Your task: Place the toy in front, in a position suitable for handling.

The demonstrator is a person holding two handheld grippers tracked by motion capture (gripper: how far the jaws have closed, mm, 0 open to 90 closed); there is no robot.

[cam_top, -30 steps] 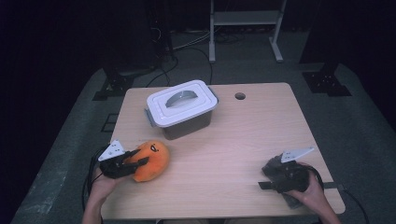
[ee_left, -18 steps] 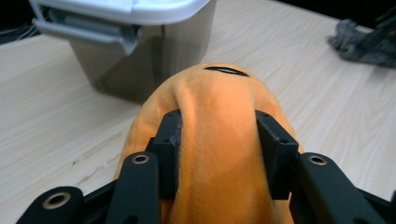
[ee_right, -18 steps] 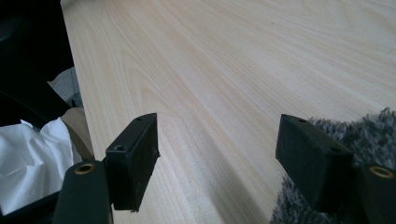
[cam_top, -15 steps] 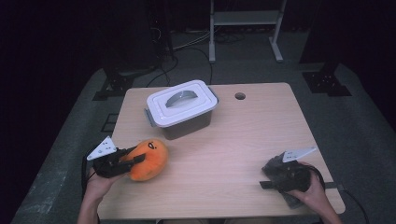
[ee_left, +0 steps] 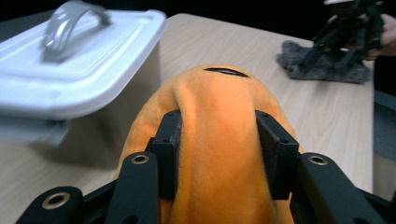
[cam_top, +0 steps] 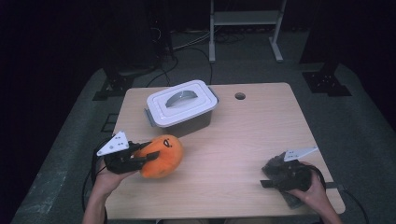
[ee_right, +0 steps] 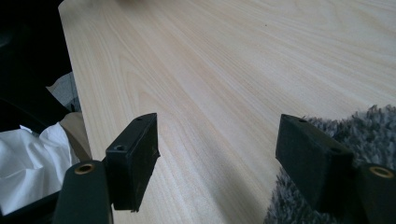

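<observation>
Left gripper (cam_top: pixel 148 157) clamped on the orange plush toy (cam_top: pixel 162 156), pads sunk into the soft fur on both flanks, as seen along the jaws in the left gripper view (ee_left: pixel 218 156). Toy (ee_left: pixel 219 140) just in front of the lidded white box (cam_top: pixel 182 107), near its front wall, seemingly lifted clear of the table (cam_top: pixel 243 135). Box (ee_left: pixel 70 70) beyond and a little to the right of the toy from the person's side; lid on, handle flat, contents hidden. Probably bound for that box, so lid to come off first. Right gripper (cam_top: pixel 273 177) well off to the right of the box, jaws apart (ee_right: pixel 219 158), gripping nothing, resting beside a grey furry thing (ee_right: pixel 322 186). Left hand by far nearer the box.
</observation>
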